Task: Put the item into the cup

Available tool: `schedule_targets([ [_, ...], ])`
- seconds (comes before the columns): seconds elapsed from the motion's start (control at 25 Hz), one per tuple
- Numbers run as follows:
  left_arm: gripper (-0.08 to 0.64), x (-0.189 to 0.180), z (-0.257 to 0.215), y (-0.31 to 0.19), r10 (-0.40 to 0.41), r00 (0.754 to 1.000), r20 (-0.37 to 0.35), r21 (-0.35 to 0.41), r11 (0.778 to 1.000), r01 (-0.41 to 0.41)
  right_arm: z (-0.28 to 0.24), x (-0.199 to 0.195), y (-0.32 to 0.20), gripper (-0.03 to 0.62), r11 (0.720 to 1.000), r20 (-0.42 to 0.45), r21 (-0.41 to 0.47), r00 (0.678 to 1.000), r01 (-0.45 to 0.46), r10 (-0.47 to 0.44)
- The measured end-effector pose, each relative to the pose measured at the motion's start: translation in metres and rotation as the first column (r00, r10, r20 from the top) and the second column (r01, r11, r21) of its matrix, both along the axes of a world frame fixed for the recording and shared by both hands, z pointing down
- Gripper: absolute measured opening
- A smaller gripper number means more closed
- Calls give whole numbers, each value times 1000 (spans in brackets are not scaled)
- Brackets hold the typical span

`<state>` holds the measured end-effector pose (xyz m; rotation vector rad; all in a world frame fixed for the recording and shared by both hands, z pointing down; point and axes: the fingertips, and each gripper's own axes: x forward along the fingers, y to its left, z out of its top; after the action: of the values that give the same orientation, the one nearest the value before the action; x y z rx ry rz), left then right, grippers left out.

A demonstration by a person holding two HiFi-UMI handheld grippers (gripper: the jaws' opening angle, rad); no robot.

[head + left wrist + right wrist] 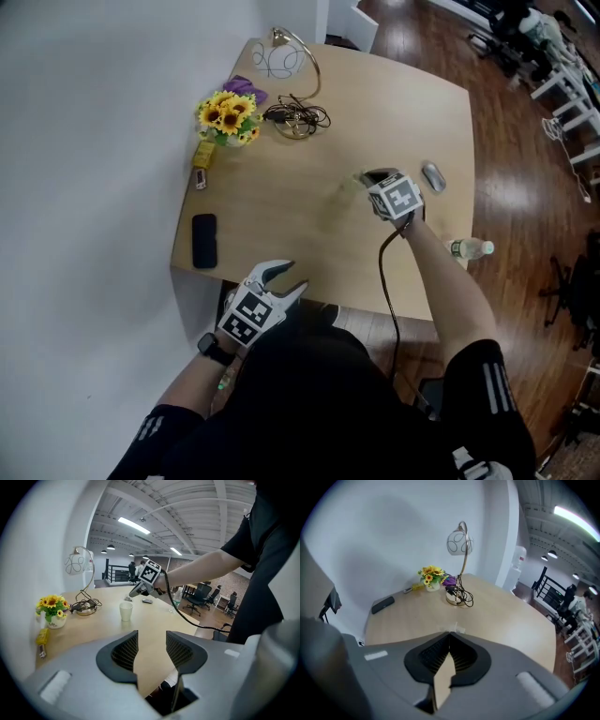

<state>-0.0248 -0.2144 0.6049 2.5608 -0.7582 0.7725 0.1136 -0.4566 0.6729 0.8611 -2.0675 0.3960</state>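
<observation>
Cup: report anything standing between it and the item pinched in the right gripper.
Nothing visible does. The right gripper holds the small pale item slightly above the cup, whose mouth is open; only air lies between them.

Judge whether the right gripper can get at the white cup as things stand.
Probably yes: the right gripper hangs close above the open white cup, nothing between them, its jaws shut on a small pale item.
</observation>
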Motion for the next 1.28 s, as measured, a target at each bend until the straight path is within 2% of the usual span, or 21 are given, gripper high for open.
schedule_targets([
  [0.28,181,-14,10,3,-46,999,29,-18,999,46,47,2,-15,9,994,-31,-105,999,-24,21],
  [0.48,181,-21,12,3,-68,997,34,-21,997,68,65,1,-16,11,990,-26,-143,1000,-14,11],
  [0.72,181,-22,12,5,-73,997,36,-24,997,73,55,-1,-22,74,993,21,-112,999,-34,37],
  [1.08,181,-10,5,1,-43,999,23,-2,999,44,33,2,-15,92,995,79,-76,994,-66,72],
  [1.28,181,-3,-2,-1,-35,999,14,19,999,35,-4,-11,-2,92,998,192,-16,980,-53,55],
])
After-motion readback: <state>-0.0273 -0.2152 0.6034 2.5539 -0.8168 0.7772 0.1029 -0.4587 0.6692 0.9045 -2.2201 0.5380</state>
